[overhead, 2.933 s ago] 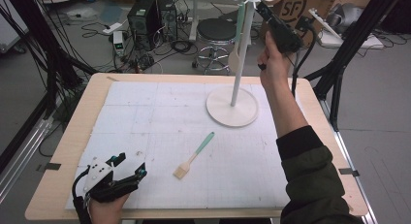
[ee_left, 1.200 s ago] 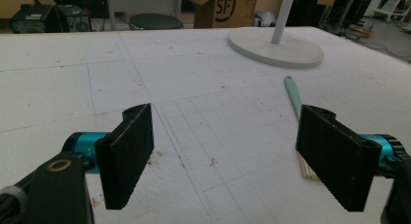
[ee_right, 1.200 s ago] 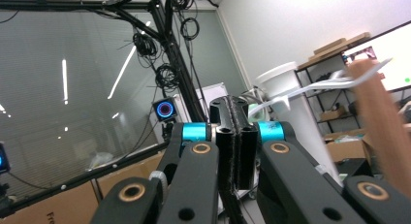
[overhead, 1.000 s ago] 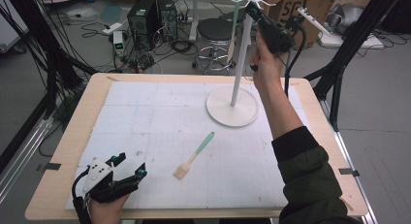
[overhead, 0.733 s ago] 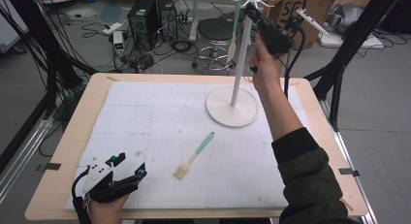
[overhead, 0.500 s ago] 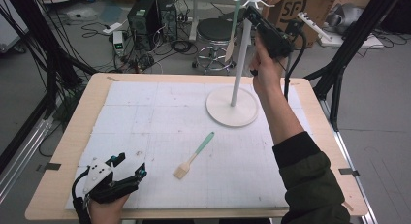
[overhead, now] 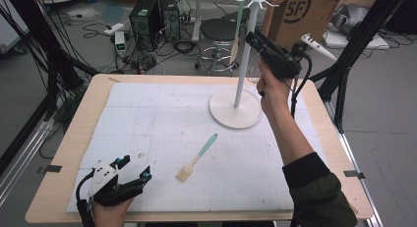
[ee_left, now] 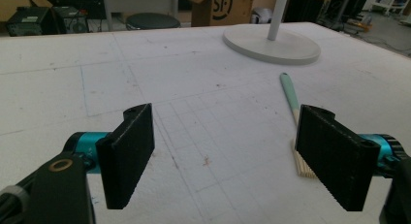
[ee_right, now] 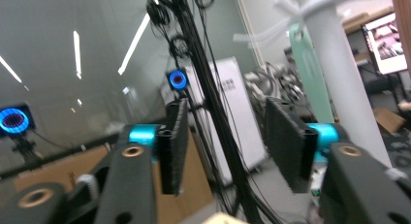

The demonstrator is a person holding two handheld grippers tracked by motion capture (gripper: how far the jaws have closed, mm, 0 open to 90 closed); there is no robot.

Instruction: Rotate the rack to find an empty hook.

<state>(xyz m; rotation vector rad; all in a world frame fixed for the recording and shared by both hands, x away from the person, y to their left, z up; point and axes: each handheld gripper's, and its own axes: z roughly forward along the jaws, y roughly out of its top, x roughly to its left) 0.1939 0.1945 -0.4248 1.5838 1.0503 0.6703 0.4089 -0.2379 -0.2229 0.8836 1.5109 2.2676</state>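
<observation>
Beside the white stand's pole point(overhead: 244, 65), at roughly one o'clock on the table point(overhead: 78, 138), the right gripper point(overhead: 255, 39) is held high in the air, its jaws partway apart and just now opening, with nothing between them; a mint-green spatula point(overhead: 237, 25) hangs from the stand's top hooks just past them. At seven o'clock the left gripper point(overhead: 133, 174) rests near the table's front edge, jaws spread wide and empty. A brush point(overhead: 197, 157) with a mint-green handle lies flat near the centre, bristles toward six o'clock, apart from both grippers and from the stand's round base point(overhead: 235, 107). Bare white mat point(overhead: 147, 119) stretches open from nine to eleven o'clock.
</observation>
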